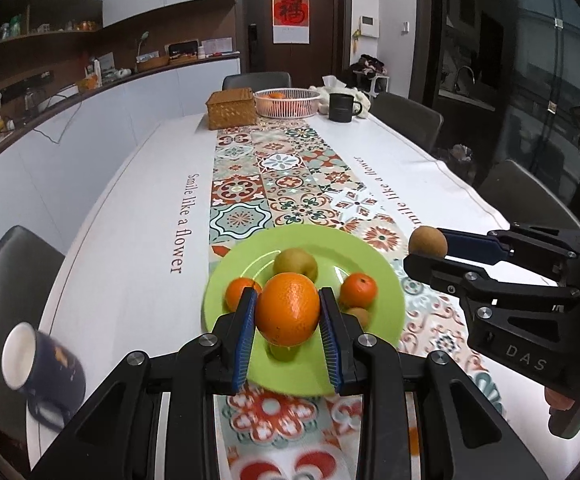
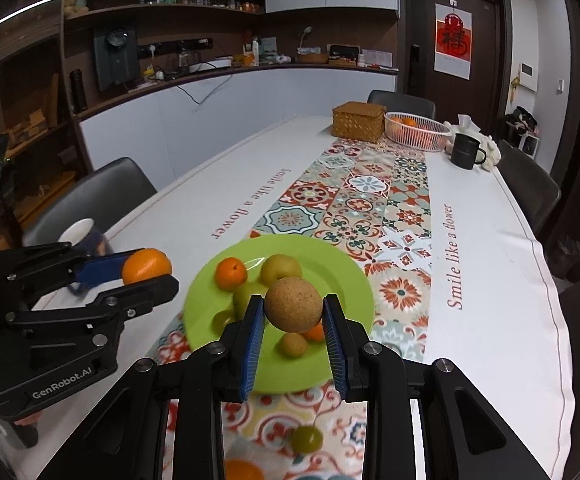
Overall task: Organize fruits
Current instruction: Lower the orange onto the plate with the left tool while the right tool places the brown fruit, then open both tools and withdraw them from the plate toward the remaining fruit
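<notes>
My left gripper (image 1: 288, 312) is shut on a large orange (image 1: 288, 308), held above the near part of a green plate (image 1: 385, 280). It also shows in the right wrist view (image 2: 146, 270). My right gripper (image 2: 293, 310) is shut on a brown russet pear (image 2: 293, 304), held above the plate (image 2: 345, 276); in the left wrist view it (image 1: 427, 248) is to the plate's right. On the plate lie two tangerines (image 1: 357, 290), a yellow-green pear (image 1: 294, 263) and small brown fruit (image 1: 359, 316).
A dark blue mug (image 1: 44, 372) stands near the table's left edge. A green fruit (image 2: 307, 439) and an orange (image 2: 242, 470) lie on the runner near me. At the far end stand a wicker box (image 1: 232, 108), a white fruit basket (image 1: 288, 102) and a black mug (image 1: 341, 107). Chairs surround the table.
</notes>
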The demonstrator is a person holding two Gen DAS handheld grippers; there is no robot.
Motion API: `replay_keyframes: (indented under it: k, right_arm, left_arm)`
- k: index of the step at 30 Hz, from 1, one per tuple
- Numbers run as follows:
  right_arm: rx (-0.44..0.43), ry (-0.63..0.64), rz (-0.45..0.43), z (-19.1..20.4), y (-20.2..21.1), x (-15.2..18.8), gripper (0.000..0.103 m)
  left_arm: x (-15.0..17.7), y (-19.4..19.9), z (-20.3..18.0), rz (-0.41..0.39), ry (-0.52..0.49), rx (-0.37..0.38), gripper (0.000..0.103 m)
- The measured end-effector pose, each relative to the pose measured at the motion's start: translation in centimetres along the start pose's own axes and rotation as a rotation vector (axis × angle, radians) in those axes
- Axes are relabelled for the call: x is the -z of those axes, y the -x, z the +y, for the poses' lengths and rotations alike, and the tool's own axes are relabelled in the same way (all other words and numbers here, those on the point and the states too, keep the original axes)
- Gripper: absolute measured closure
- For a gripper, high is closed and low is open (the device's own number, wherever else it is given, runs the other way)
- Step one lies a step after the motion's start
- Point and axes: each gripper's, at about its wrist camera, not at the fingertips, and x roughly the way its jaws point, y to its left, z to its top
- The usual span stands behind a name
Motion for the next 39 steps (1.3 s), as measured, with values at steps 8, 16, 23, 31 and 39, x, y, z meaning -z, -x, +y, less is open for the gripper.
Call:
replay_keyframes:
  k: [8,16,23,31,39]
  right_arm:
    - [0.012,-0.038,0.071,-1.4,-5.1,-0.7,0.072]
    - [0.024,-0.050,0.112,-2.1,-8.7,-0.9,0.072]
    - [0.025,-0.048,0.130,-2.2,-10.2,-0.6,0.072]
    - [0.029,-0.046,0.101,-2.1,-9.0,-0.4,0.064]
    - [0.020,-0.050,0.030,-1.7,-4.7,0.3,0.064]
  left_arm:
    - [-1.5,-5.8,1.5,0.048,-0.020,0.002,0.072]
    - [-2.1,-10.2,2.4,0.110,-0.021,0.012,0.072]
    - [-1.9,-11.4,2.8,0.134,-0.012,0.019,0.072]
    - [-1.3,-9.3,2.3,0.105,-0.029,0.013,0.058]
    - [-0.4,-4.7,1.1,0.066,-0.009,0.006,0.047]
